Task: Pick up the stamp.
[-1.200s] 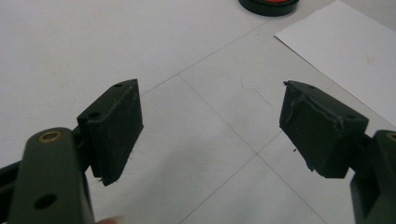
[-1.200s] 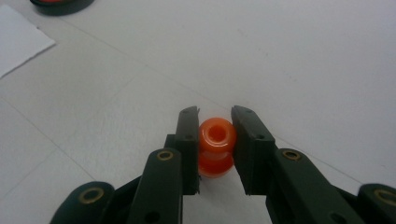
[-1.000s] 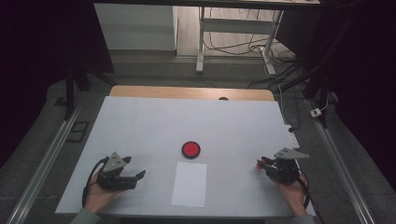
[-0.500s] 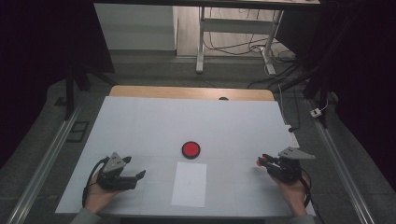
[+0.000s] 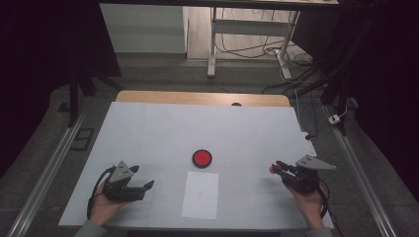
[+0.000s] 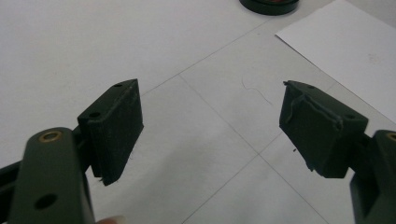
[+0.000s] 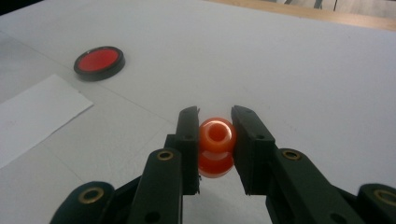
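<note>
A shiny orange stamp handle [image 7: 215,147] with a ball-shaped top sits between the black jaws of my right gripper [image 7: 215,122], which is shut on it; in the high view that gripper [image 5: 274,167] rests low at the table's right. My left gripper [image 6: 210,100] stands open over bare table, with nothing between its pads [image 6: 119,119]; from above it [image 5: 147,185] lies at the left front. A round red ink pad in a black rim [image 5: 201,158] lies mid-table. A white sheet of paper [image 5: 200,194] lies just in front of it.
The white table top [image 5: 197,128] has a wooden strip [image 5: 197,98] at its far edge. Metal rails [image 5: 44,173] run along both sides. A desk frame [image 5: 247,39] and cables stand on the floor beyond.
My right gripper has shifted slightly to the right with the orange piece still held. The left gripper has not moved.
</note>
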A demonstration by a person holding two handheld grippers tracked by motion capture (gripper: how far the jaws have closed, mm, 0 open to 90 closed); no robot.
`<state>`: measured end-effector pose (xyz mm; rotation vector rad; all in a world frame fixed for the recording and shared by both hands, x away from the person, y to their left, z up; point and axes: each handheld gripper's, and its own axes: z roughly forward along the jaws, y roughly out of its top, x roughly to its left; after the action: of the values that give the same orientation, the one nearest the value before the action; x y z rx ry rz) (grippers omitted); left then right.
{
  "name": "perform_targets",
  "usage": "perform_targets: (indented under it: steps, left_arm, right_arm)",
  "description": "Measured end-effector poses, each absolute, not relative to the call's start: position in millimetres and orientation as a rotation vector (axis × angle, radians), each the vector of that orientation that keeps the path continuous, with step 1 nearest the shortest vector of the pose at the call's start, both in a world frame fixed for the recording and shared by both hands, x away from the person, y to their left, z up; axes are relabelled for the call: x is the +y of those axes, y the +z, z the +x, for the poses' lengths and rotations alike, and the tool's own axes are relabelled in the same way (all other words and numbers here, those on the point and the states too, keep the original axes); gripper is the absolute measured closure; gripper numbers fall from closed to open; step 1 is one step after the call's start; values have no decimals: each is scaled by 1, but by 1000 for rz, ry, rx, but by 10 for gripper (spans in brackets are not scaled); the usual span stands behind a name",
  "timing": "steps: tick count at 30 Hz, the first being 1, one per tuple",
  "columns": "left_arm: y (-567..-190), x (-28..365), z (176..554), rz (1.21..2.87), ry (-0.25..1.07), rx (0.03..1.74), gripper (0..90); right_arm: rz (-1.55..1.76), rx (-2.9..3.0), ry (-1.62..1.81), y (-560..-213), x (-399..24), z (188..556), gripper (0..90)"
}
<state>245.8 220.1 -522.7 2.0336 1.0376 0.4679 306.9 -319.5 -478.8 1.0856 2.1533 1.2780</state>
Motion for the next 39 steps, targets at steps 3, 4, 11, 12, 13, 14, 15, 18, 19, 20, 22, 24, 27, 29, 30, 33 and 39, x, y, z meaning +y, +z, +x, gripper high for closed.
perform_targets:
  steps: [3,4,11,12,13,14,15,18,19,20,22,24,27,29,30,33,39]
  left_arm:
    - [-523,220,246,2036,467,1036,212]
    - [-523,220,246,2037,467,1035,212]
    - [-523,220,246,2037,468,1036,212]
    - [-523,219,246,2039,467,1036,212]
    - [-523,219,246,2039,467,1036,212]
    - [-523,219,246,2040,467,1036,212]
    - [-523,219,246,2040,467,1036,212]
    - [-524,219,246,2042,467,1036,212]
    - [-524,219,246,2042,469,1036,212]
    - [-523,219,246,2041,468,1036,212]
    - [-523,219,246,2039,468,1038,212]
    - [-523,219,246,2038,469,1037,212]
    - [-523,219,246,2037,470,1037,212]
    - [-523,219,246,2036,472,1036,212]
    - [-523,219,246,2037,471,1036,212]
    - [-523,219,246,2039,470,1034,212]
    - [-523,219,246,2040,468,1034,212]
  right_arm:
    - [1074,2144,1294,-477,-319,306,718]
    - [1074,2144,1300,-477,-318,306,718]
    - [1066,2137,1327,-474,-315,305,718]
    - [1065,2136,1332,-474,-314,305,718]
    - [1066,2136,1338,-474,-313,304,718]
    - [1063,2137,1344,-474,-312,304,718]
    - [1064,2137,1347,-473,-311,304,718]
    - [1055,2142,1358,-473,-308,304,718]
    - [1056,2144,1364,-472,-307,304,718]
    - [1052,2144,1369,-472,-306,305,718]
    - [1048,2145,1379,-472,-303,305,718]
    - [1038,2150,1384,-471,-300,305,718]
    - [1029,2154,1392,-469,-295,306,718]
    - [1022,2156,1401,-469,-292,306,718]
    - [1021,2157,1404,-468,-290,306,718]
    - [1013,2162,1411,-468,-285,307,718]
    - [987,2180,1413,-467,-276,309,718]
